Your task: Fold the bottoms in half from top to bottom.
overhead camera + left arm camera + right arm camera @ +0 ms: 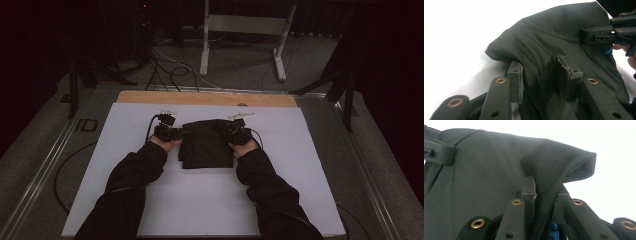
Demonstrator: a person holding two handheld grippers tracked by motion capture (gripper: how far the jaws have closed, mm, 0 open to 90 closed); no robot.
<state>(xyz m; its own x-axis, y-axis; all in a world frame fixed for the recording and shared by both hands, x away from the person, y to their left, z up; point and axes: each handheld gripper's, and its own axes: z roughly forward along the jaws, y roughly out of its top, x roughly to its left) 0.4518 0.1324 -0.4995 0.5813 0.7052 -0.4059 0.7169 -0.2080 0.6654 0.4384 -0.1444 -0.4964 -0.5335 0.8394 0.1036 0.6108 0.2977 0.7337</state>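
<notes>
Dark folded cloth sits mid-bench on the white sheet, slightly toward the far edge. I've got one tool at each side of it.

Left tool: its own view shows a ridge of fabric standing between the jaws. The far pad looks pressed into the fabric, but the near pad seems to have a sliver of gap. I read it as not clamped. The jaws straddle the fold and aren't biting.

Right tool: the jaws are pinched on a raised fold, with fabric squeezed tight between both pads. That's a solid grip on the cloth.

Risks from here:
- Asymmetric hold. If I lift or pull now, the right side comes up and the left slips out. The cloth swings, and the fold collapses.
- The left tool may catch only the top layer. The lower layers then stay on the bench and the stack shears apart.
- The right grip is near a rolled lip of the fabric. Pulling outward could unroll it instead of moving the whole piece.
- The cloth is dark against dark jaws, so contact is hard to judge from the high view. I can't confirm layer count in either pinch.
- Both tools are low to the sheet, so a dragging jaw tip could wrinkle or shift it.

I'd close the left fully and verify the bite before any lift.
</notes>
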